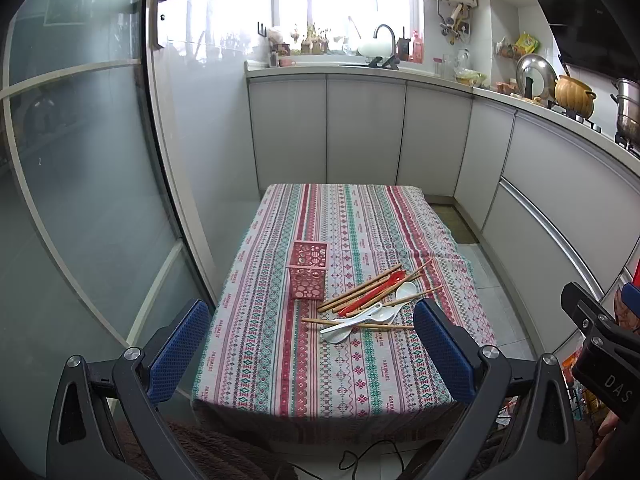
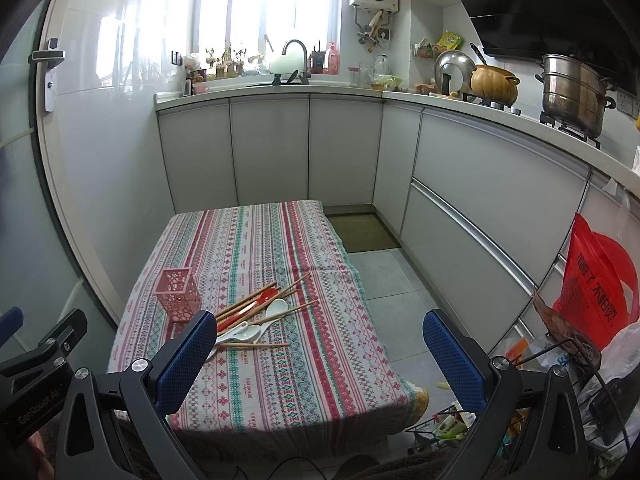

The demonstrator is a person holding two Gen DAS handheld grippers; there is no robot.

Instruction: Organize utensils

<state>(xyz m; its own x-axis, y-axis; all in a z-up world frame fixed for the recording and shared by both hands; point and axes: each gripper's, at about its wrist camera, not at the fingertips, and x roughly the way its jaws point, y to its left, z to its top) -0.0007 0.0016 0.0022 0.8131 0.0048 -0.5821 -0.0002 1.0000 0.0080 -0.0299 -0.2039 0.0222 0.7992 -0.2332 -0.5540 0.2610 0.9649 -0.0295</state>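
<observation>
A pink perforated utensil holder (image 1: 309, 276) stands upright on the striped tablecloth (image 1: 280, 360); it also shows in the right wrist view (image 2: 177, 294). Right of it lies a loose pile: wooden chopsticks (image 1: 360, 287), a red spoon (image 1: 374, 295) and white spoons (image 1: 384, 314). The pile also shows in the right wrist view (image 2: 256, 316). My left gripper (image 1: 312, 350) is open and empty, held above the table's near end. My right gripper (image 2: 316, 358) is open and empty, above the table's near right edge.
White kitchen cabinets (image 1: 360, 132) and a counter with sink, pots and a stove wrap the back and right. A glass door (image 1: 80, 160) stands left. A red bag (image 2: 596, 292) and a wire basket (image 2: 452, 428) sit on the floor at right.
</observation>
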